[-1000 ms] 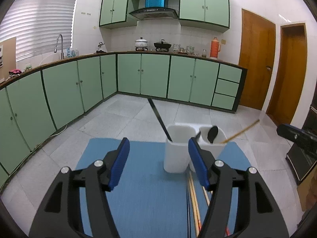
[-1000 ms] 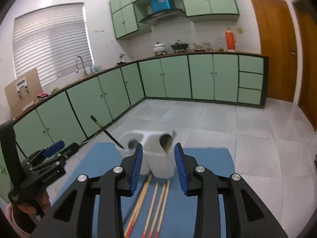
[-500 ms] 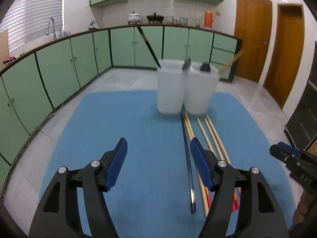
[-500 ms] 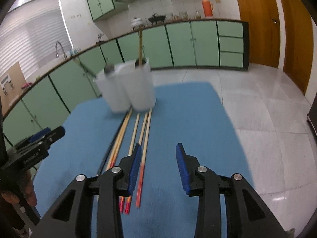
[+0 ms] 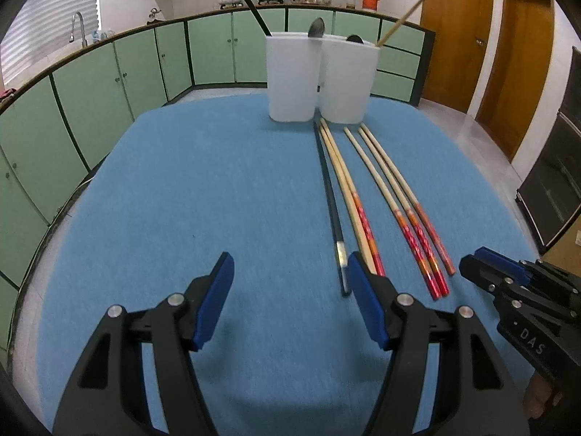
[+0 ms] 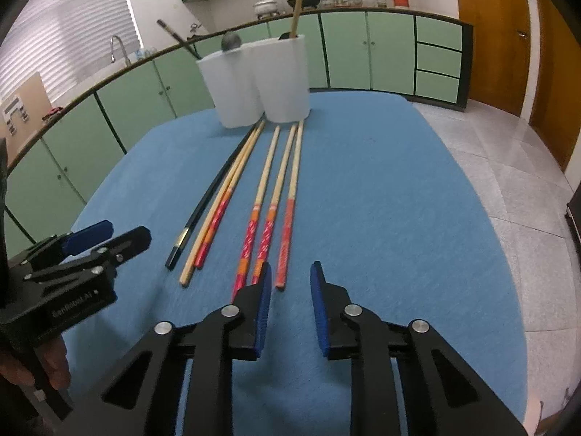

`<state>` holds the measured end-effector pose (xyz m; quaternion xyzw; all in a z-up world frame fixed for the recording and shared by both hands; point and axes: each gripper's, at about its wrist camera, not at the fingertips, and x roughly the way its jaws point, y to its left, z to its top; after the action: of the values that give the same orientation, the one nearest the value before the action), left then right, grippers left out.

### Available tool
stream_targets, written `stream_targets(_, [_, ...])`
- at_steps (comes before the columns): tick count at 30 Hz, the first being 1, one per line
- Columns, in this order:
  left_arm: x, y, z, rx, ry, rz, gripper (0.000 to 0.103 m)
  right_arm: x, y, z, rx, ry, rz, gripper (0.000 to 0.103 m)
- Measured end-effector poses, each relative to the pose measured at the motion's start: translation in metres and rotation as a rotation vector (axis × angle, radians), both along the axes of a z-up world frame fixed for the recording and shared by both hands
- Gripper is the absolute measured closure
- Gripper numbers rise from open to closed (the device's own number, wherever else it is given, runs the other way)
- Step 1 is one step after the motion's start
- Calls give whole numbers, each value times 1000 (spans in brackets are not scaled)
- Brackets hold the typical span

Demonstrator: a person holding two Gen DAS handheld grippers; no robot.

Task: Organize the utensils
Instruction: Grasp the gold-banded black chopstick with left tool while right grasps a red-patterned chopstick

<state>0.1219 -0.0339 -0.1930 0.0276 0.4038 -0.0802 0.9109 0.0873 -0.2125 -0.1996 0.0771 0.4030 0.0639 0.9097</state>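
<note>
A white two-cup holder (image 5: 316, 80) (image 6: 258, 80) stands at the far end of the blue mat (image 5: 181, 189) (image 6: 381, 189); it holds a black chopstick, spoons and a wooden chopstick. In front of it lie one black chopstick (image 5: 330, 196) (image 6: 207, 200) and several red-ended wooden chopsticks (image 5: 395, 200) (image 6: 268, 200). My left gripper (image 5: 290, 259) is open and empty, its right finger over the near ends of the black chopstick and a wooden pair. My right gripper (image 6: 291, 267) has its jaws closing, the pads pressing on nothing; the rightmost chopstick's red end lies just ahead of its gap.
Each gripper shows in the other's view, the right gripper (image 5: 472, 267) beside the chopsticks' red ends and the left gripper (image 6: 109, 234) by the black chopstick's end. Green cabinets (image 5: 109, 83) ring the room. Tiled floor (image 6: 508, 167) lies beyond the mat's right edge.
Both grippers have come down toward the mat and tipped downward, so the holder sits higher in view. The right gripper's jaws have narrowed; the left's are about as wide.
</note>
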Motion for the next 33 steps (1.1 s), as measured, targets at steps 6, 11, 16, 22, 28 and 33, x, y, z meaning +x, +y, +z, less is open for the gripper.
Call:
stream_targets(6, [1, -2, -4, -13, 11, -8, 40, -1, 9, -6, -16, 14, 15, 89])
stream_targets(11, [3, -3, -7, -38, 16, -16, 41, 3, 13, -10, -27, 24, 16, 92])
stream_targets(16, [4, -2, -9, -58, 22, -29, 42, 7, 14, -12, -40, 25, 11, 92])
stream_targets(22, [8, -5, -15, -57, 58, -34, 50, 8, 10, -13, -22, 27, 0, 97])
stream_targets(28, [10, -10, -18, -52, 73, -35, 51, 10, 13, -13, -32, 30, 0, 97])
stream_targets(33, [9, -17, -18, -34, 75, -46, 54, 12, 15, -13, -50, 30, -2, 97])
